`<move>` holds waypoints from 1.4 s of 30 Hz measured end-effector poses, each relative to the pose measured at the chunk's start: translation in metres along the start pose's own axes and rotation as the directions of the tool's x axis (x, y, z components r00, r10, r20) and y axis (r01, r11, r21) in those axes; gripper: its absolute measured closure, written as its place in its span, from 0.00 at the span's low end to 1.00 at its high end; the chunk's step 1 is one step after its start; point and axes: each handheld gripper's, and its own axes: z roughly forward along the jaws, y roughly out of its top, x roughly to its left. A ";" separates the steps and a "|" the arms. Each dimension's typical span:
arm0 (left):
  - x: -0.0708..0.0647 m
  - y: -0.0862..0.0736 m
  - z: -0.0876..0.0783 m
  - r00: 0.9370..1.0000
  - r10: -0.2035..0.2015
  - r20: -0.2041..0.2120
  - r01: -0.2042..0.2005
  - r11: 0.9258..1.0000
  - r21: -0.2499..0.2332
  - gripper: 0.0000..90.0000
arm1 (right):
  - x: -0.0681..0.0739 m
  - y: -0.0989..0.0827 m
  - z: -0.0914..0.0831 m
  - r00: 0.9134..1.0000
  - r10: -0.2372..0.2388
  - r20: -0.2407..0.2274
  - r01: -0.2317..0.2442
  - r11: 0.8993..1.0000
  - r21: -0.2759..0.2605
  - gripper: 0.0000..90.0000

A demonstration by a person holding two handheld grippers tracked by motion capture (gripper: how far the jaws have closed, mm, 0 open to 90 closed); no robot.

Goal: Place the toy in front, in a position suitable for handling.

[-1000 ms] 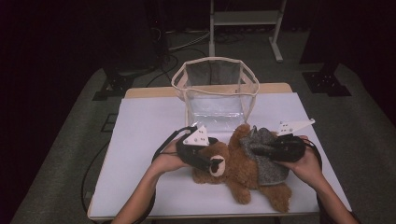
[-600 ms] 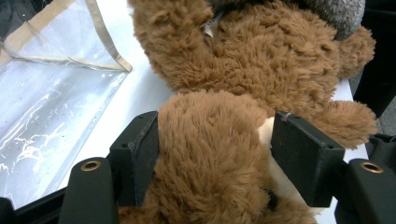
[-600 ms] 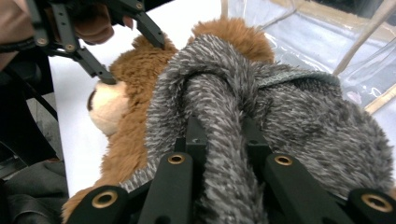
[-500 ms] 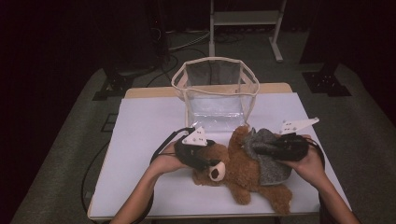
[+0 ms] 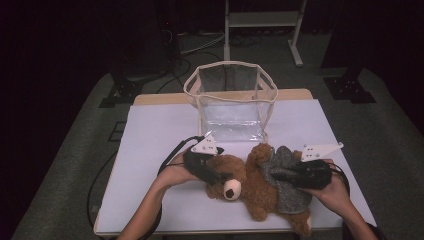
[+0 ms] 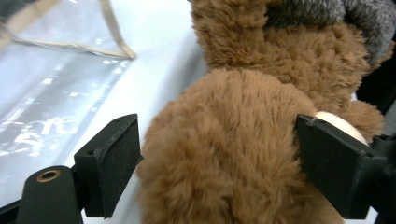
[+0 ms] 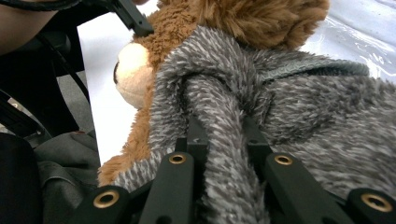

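**Bear's grey top pinched while the other claw loosened at the head**

A brown teddy bear (image 5: 250,187) lay on the white counter (image 5: 150,150), just in front of a clear bag (image 5: 230,102). The right claw (image 7: 224,140) was clamped on a fold of the bear's grey fleece top (image 5: 285,175). The left claw (image 6: 219,158) straddled the bear's head; its jaws had just been opening, the left pad standing clear of the fur, the right close against it.
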 end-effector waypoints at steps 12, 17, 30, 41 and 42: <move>0.012 0.001 0.008 0.996 -0.041 0.083 0.039 0.999 0.033 0.56 | -0.008 0.000 0.000 1.000 0.022 -0.003 -0.022 0.999 -0.027 0.86; 0.020 0.013 -0.002 1.000 0.021 0.018 -0.022 0.998 0.053 0.59 | -0.021 0.012 0.000 1.000 0.026 0.003 -0.026 0.999 -0.044 0.86; 0.023 -0.002 -0.027 0.999 0.048 -0.004 -0.048 0.994 0.097 0.49 | -0.013 0.032 0.031 0.999 -0.036 -0.035 0.036 0.999 0.008 0.87; 0.020 -0.010 -0.022 0.998 0.020 0.059 -0.022 0.999 0.033 0.36 | 0.002 0.022 0.026 0.997 -0.064 -0.043 0.065 0.998 0.024 0.87; 0.019 -0.011 -0.023 0.998 0.027 0.056 -0.028 0.999 0.028 0.37 | 0.001 0.022 0.023 0.997 -0.059 -0.043 0.060 0.998 0.016 0.87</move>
